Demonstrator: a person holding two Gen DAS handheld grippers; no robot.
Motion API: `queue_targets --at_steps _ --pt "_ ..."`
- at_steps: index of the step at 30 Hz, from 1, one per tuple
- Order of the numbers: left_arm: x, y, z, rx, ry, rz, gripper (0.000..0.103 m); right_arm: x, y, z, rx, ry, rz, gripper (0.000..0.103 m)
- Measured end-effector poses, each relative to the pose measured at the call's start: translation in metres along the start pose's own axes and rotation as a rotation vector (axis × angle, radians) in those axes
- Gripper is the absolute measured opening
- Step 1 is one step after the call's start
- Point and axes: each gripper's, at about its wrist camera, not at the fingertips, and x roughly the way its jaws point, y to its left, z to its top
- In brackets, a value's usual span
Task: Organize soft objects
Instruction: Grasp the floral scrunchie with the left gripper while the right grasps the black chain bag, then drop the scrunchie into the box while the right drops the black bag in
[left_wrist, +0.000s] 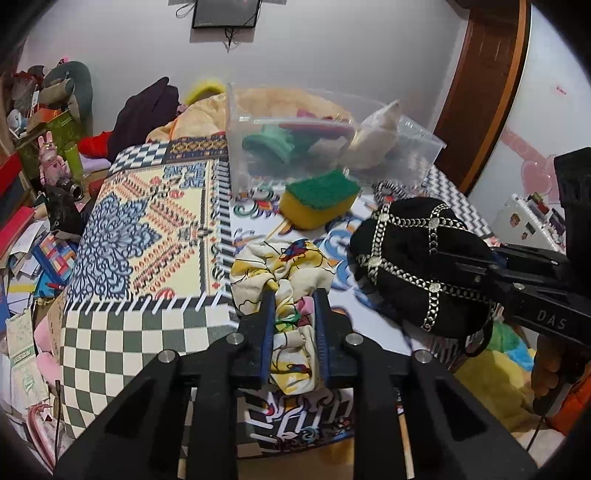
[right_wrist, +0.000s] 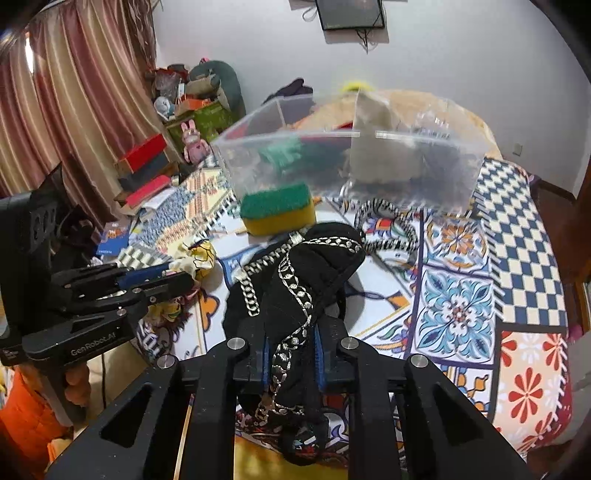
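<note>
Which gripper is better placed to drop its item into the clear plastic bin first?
Probably right: the right gripper faces the clear plastic bin more squarely, holding the black silver-trimmed cap.

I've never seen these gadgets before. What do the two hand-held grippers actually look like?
Both are matte black plastic frames with silver round bolts and blue-lined fingers. The left gripper carries white "GenRobot.AI" lettering on its side; the right gripper shows "DAS". A bare hand grips the left handle.

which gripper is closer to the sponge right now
Hard to call; perhaps the right. The right gripper, shut on the black cap, and the left gripper, shut on the yellow cloth, both sit short of the sponge.
</note>
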Motion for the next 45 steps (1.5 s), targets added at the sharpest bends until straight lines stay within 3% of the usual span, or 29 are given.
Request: queue_targets --at_steps 15,27,37,45 --pt "-0.033 -0.016 0.062 0.046 -0.193 -0.018 0.019 -0.061 -0.012 0.046 -0.018 -0.218 -0.057 0.015" --pt "-0.028 -0.018 0.118 0.049 -0.298 0.007 0.019 -0.065 -0.014 0.103 -0.025 -0.368 -0.125 0.015" --pt "0.017 -0.01 0.151 0.002 -0.241 -0.014 0.019 -0.028 -0.017 0.126 -0.042 -0.334 -0.144 0.015" --pt "0.058 -0.003 0.164 -0.009 -0.16 -0.016 0.019 0.022 -0.029 0.133 -0.019 -0.221 -0.152 0.015"
